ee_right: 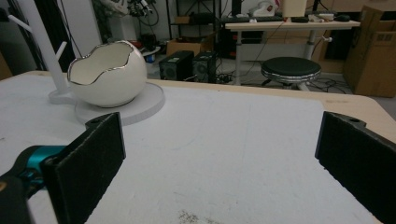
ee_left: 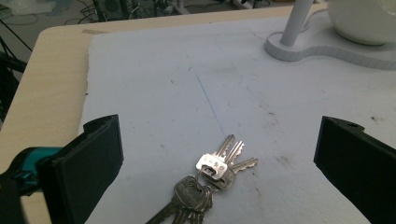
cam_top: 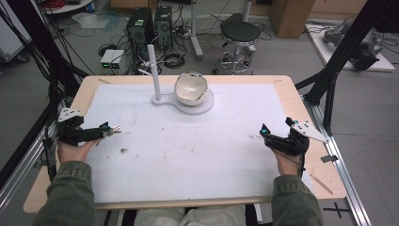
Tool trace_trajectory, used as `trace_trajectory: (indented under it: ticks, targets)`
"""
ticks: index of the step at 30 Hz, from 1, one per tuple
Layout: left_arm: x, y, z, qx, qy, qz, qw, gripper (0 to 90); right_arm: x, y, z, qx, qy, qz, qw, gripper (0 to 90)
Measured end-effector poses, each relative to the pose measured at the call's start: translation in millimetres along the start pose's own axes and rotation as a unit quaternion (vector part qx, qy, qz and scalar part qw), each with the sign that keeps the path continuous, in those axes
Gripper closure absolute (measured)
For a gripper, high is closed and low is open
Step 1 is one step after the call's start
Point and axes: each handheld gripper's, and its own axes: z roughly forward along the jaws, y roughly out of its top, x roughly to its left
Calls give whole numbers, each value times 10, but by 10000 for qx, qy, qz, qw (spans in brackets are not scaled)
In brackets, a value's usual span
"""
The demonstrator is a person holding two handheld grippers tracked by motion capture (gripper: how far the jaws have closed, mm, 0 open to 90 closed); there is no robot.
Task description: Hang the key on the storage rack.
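Keys on the mat between spread left jaws

Keys (ee_left: 212, 179) lie in a bunch flat on the white mat (cam_top: 188, 141) near its left edge, between the wide-open jaws of the left gripper (ee_left: 219, 163), which grips nothing. In the high view the bunch (cam_top: 112, 130) sits just at that gripper's tip (cam_top: 101, 131). Well apart, at the mat's far middle, an egg-shaped white bowl (cam_top: 190, 88) rests on a white stand (cam_top: 157, 75) with an upright post. The right gripper (cam_top: 267, 134) rests near the mat's right edge, jaws spread wide and empty.
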Motion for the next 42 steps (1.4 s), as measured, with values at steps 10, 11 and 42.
trace_trajectory:
  ticks: [10, 11, 42]
  targets:
    - [41, 201, 191, 713, -190, 278, 9969, 17, -37, -2, -10, 36, -29, 86, 10000, 6]
    - [41, 201, 191, 713, -190, 278, 9969, 18, -35, -3, -7, 30, -22, 61, 10000, 6]
    - [196, 405, 759, 2131, -759, 581, 9723, 36, 34, -13, 10, 100, 138, -117, 9998, 6]
